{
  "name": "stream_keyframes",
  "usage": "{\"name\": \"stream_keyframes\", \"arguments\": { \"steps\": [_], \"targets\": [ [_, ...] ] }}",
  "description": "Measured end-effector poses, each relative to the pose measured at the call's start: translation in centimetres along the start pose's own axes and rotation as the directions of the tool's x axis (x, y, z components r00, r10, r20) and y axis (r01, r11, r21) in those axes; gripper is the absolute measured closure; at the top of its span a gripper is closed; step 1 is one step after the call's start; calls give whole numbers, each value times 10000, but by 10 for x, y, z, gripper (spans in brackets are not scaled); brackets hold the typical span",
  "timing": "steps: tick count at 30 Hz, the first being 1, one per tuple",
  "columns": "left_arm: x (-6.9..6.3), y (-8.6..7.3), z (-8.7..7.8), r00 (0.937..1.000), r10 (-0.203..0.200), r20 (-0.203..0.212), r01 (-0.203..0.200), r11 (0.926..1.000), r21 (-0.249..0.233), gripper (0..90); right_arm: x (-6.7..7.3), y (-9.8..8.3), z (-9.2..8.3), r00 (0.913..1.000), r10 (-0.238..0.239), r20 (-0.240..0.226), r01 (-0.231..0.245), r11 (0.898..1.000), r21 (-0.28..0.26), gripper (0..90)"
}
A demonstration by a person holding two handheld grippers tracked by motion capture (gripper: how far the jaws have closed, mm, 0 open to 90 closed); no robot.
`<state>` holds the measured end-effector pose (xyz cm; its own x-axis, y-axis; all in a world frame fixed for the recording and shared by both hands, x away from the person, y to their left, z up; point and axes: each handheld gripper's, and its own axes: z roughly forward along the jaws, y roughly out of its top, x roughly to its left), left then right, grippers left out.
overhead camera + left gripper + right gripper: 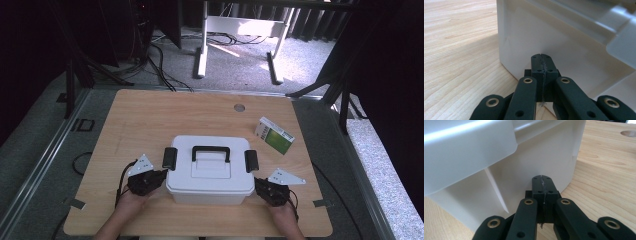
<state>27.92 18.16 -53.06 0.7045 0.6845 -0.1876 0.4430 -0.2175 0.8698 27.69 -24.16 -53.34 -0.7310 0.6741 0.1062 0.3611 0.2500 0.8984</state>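
With jaws clenched on nothing, left gripper (161, 176) & right gripper (260, 184) press opp. sides of white box (210, 170).

The left gripper (159, 176) is black, with a grey three-cornered plate (141, 165) on top, dotted with small holes, and a thin black cable (121, 179) looping from its back. The right gripper (260, 184) is built the same, and its own grey plate (286, 176) carries similar holes. In both gripper views, each jaw is a matte black block on flat black link arms. Brass-coloured ringed rivets (527, 80) sit at the link joints, with small dark screw holes beside them. Both forearms are bare, with no sleeve in sight.
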Motion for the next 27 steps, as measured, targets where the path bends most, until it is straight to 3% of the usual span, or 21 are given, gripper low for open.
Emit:
{"name": "stream_keyframes", "arguments": {
  "steps": [2,4,10,11,12,13,14,15,16,17,18,19,20,23,25,27],
  "targets": [
    [2,0,0,10000,-54,83,54,10000,-22,900,-1,1,0,10000,-54,-16,54,10000,43,900],
    [4,0,2,10000,92,28,-93,9996,263,900,-3,-1,1,9999,-160,-11,160,9999,30,900],
    [13,-5,0,9999,-59,-91,63,9986,533,900,-16,-6,3,9979,-294,572,278,9992,275,899],
    [15,-7,-2,9998,-33,-189,46,9977,674,883,-21,-7,1,9971,-175,736,156,9995,258,801],
    [15,-7,-2,9998,-33,-189,46,9977,674,813,-21,-7,1,9971,-175,736,156,9995,258,801],
    [18,-9,-4,9998,-103,-146,115,9966,820,811,-26,-8,-2,9963,-26,858,10,9998,186,719],
    [18,-9,-4,9998,-103,-146,115,9966,820,786,-26,-8,-2,9963,-26,858,10,9998,186,719],
    [18,-10,-6,9997,-65,-242,85,9963,855,748,-30,-9,-4,9949,119,1000,-124,9999,40,570],
    [20,-10,-7,9996,-172,-219,190,9961,863,748,-30,-9,-4,9949,119,1000,-124,9999,40,570],
    [23,-11,-10,9992,-241,-327,271,9952,936,667,-35,-10,-5,9939,268,1066,-279,9996,85,464],
    [23,-11,-10,9992,-241,-327,271,9952,936,644,-35,-10,-5,9939,268,1066,-279,9996,85,464],
    [24,-12,-12,9992,-224,-333,256,9947,996,644,-37,-11,-6,9928,307,1159,-321,9994,95,400],
    [26,-12,-14,9988,-248,-411,290,9939,1062,577,-39,-12,-6,9922,364,1196,-382,9992,134,350],
    [30,-13,-20,9993,-216,-318,252,9926,1186,523,-44,-14,-9,9906,595,1229,-609,9981,82,249],
    [33,-14,-24,9994,-219,-281,251,9922,1220,490,-46,-15,-10,9939,468,1003,-503,9982,335,152],
    [35,-15,-28,9993,-175,-330,216,9912,1308,472,-48,-17,-11,9935,549,995,-581,9979,300,142]
  ]
}}
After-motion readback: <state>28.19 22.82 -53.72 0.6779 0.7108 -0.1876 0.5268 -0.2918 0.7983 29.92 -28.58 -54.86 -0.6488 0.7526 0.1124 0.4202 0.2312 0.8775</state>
